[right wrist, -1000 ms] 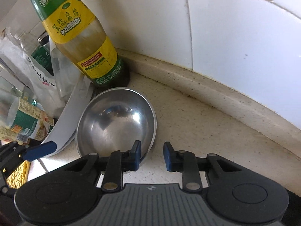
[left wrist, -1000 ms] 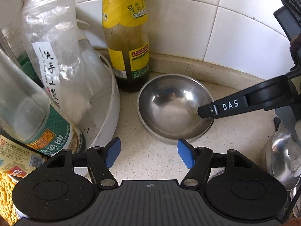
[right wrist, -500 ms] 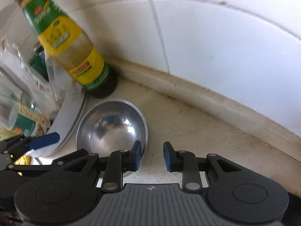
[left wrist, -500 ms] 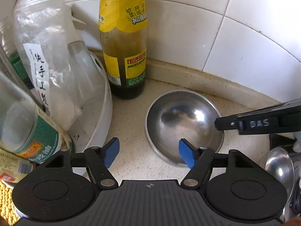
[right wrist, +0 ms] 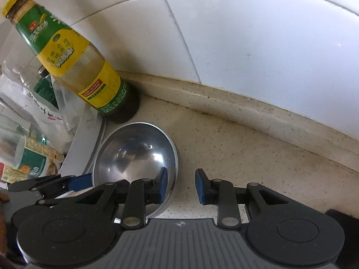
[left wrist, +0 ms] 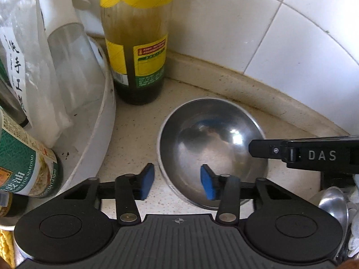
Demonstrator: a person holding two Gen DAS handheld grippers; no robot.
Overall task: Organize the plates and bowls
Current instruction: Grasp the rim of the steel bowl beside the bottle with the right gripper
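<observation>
A steel bowl sits upright on the speckled counter in the corner by the tiled wall. My left gripper straddles its near left rim, with one blue pad outside the bowl and the other inside. Its jaws are closing, and neither pad presses on the rim. My right gripper straddles the right rim of the bowl. Its left pad is over the inside, and a strip of counter shows between its right pad and the rim. One right finger reaches in over the bowl from the right.
A tall yellow-labelled sauce bottle stands just behind the bowl. A white round tray on the left holds plastic bags and a green-labelled bottle. Steel spoons lie at the right edge. Bare counter runs right along the wall.
My left gripper came down and forward onto the bowl's near left rim, and its jaws narrowed. The right gripper's view rolled a little while it stayed at the bowl's right rim.
</observation>
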